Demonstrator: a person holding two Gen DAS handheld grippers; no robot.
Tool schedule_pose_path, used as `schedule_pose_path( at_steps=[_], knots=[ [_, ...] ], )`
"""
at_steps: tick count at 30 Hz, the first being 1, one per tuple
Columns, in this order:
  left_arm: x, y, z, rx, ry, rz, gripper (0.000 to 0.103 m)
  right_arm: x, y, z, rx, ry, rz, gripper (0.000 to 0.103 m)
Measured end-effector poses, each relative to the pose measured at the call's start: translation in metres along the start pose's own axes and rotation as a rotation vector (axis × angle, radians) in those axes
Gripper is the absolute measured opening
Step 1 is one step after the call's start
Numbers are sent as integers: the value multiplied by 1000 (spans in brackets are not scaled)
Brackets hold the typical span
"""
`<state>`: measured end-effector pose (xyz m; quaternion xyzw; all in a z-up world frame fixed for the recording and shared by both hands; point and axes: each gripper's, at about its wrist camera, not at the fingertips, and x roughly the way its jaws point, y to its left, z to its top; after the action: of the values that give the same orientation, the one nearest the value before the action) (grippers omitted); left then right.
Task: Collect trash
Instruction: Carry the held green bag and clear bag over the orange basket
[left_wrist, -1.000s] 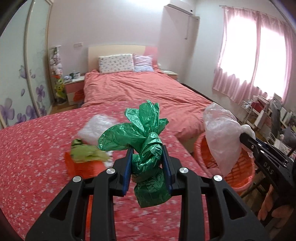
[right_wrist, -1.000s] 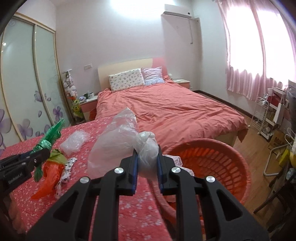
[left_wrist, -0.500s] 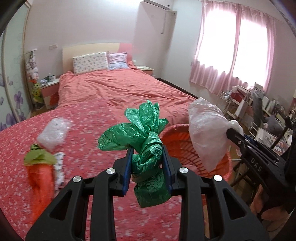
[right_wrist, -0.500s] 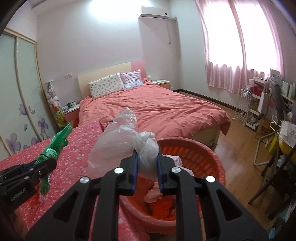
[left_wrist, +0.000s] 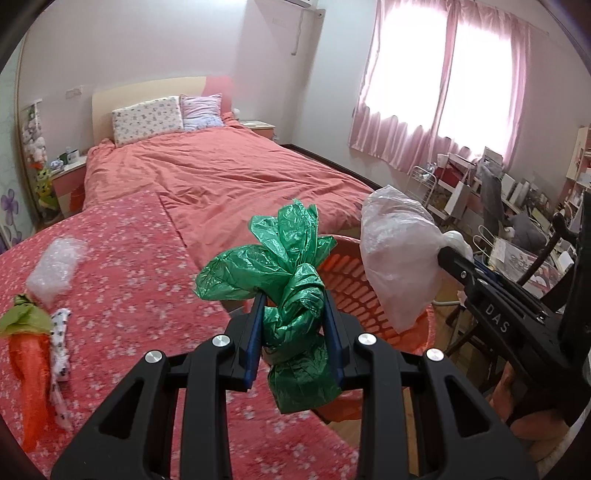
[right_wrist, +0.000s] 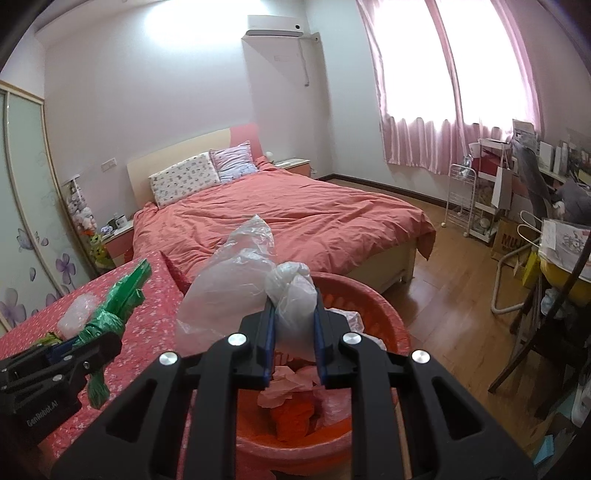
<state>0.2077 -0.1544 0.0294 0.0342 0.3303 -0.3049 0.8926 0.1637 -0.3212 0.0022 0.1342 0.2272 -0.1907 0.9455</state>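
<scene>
My left gripper (left_wrist: 293, 297) is shut on a knotted green plastic bag (left_wrist: 291, 291), held above the near edge of the flowered red cover and just short of the orange basket (left_wrist: 347, 280). My right gripper (right_wrist: 294, 301) is shut on a knotted clear white plastic bag (right_wrist: 291, 306) and hangs over the orange basket (right_wrist: 384, 317), which holds crumpled pink and orange scraps. In the left wrist view the white bag (left_wrist: 399, 254) and the right gripper (left_wrist: 452, 254) stand to the right. In the right wrist view the green bag (right_wrist: 118, 306) and left gripper (right_wrist: 107, 338) sit at lower left.
On the flowered red cover (left_wrist: 129, 258) lie a bubble-wrap wad (left_wrist: 55, 269), an orange bag with a green top (left_wrist: 29, 347) and a small patterned wrapper (left_wrist: 61, 343). Behind is a bed (right_wrist: 295, 210). A chair (right_wrist: 546, 325) and cluttered shelves (right_wrist: 491, 199) stand on the right.
Both grippers have swung right with their bags, from over the flowered cover toward the orange basket. The white bag now hangs over the basket's opening. Both grips are unchanged.
</scene>
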Motion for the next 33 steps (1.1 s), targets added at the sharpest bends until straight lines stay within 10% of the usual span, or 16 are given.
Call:
schedule_pose_path(
  at_steps=[33],
  knots=[
    [48,-30,2,13,31,-50,35,32,-30,-5,75,-6,-12,25]
  ],
)
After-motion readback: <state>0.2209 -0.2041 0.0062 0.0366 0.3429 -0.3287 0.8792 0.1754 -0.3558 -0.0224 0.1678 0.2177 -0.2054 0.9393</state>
